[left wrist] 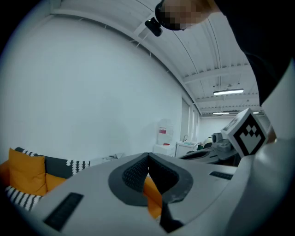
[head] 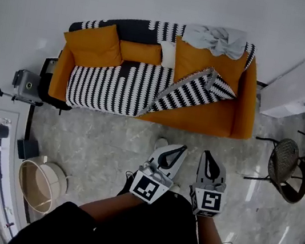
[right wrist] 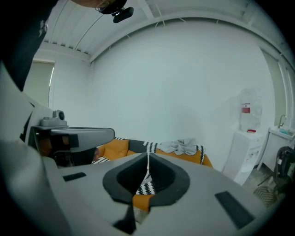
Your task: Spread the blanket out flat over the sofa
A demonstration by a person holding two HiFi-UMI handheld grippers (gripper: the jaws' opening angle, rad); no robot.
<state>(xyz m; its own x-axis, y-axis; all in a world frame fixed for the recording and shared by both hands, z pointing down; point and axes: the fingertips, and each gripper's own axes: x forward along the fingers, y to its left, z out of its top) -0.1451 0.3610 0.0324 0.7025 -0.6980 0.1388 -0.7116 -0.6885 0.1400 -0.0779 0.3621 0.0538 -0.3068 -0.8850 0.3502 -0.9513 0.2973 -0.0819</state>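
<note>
An orange sofa (head: 222,121) stands against the far wall. A black-and-white patterned blanket (head: 115,83) covers its left seat and backrest, and one corner (head: 196,88) is folded back over the middle, leaving the right seat bare. Both grippers hang above the floor in front of the sofa, well short of the blanket. My left gripper (head: 178,150) is shut with nothing between its jaws. My right gripper (head: 207,155) is also shut and empty. In the right gripper view the sofa (right wrist: 203,159) and blanket (right wrist: 147,186) lie straight ahead beyond the jaws.
Orange cushions (head: 93,45) lean on the backrest, and a grey cloth (head: 218,40) lies on its right top. A white cabinet (head: 296,90) and a dark wire chair (head: 287,167) stand right. A round basket (head: 41,184) and a camera on a stand (head: 26,85) are left.
</note>
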